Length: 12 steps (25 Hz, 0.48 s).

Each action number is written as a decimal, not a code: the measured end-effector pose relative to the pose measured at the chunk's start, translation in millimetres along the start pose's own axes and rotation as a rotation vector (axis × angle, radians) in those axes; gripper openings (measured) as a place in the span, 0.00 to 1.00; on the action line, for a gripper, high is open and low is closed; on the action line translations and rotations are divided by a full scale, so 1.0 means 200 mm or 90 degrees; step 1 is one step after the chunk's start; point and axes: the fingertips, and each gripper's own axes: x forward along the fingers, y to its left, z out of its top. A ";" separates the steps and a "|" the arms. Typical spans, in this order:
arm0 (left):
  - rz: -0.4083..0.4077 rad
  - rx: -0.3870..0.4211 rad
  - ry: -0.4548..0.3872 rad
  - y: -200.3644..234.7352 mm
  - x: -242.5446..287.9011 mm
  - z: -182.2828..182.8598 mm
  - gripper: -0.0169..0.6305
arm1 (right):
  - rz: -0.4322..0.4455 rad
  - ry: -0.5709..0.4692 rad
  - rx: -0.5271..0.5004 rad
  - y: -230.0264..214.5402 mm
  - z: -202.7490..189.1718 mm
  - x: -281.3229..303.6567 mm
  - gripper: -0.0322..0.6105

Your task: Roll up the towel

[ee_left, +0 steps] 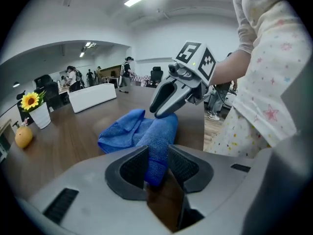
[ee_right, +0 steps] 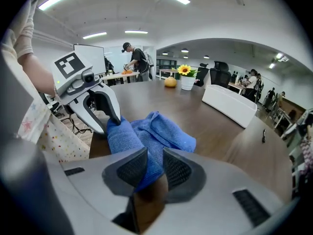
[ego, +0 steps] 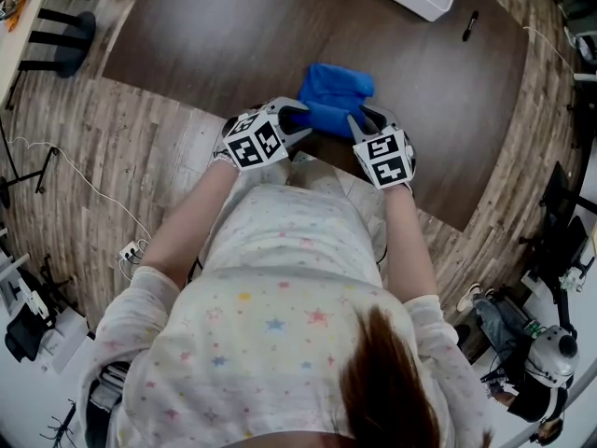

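- The dark brown wooden desk [ego: 233, 45] carries the blue terry towel [ego: 334, 96] near its front edge.
- The towel's near end is a tight roll, and its far part lies loose and rumpled.
- The left hand-held gripper [ee_left: 157, 166] and the right hand-held gripper [ee_right: 150, 169] each clamp one end of that roll.
- Rolling looks about midway. Next, both should turn the roll forward evenly.

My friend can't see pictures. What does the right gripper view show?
The right gripper pinches one end of a partly rolled blue towel on a brown table, and the left gripper pinches the other end. The unrolled part lies bunched behind the roll.
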 end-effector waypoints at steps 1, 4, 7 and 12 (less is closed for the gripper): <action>0.000 -0.003 -0.002 0.01 0.01 0.00 0.19 | 0.000 -0.011 -0.005 0.00 0.02 -0.02 0.20; -0.005 0.008 -0.002 0.01 0.01 0.01 0.21 | 0.039 -0.044 -0.018 0.06 0.05 -0.10 0.18; -0.013 0.017 0.000 0.00 0.02 0.02 0.24 | 0.085 -0.019 -0.056 0.17 -0.02 -0.11 0.26; -0.009 0.055 0.009 -0.02 0.00 0.00 0.28 | 0.047 0.022 -0.137 0.21 -0.10 -0.05 0.29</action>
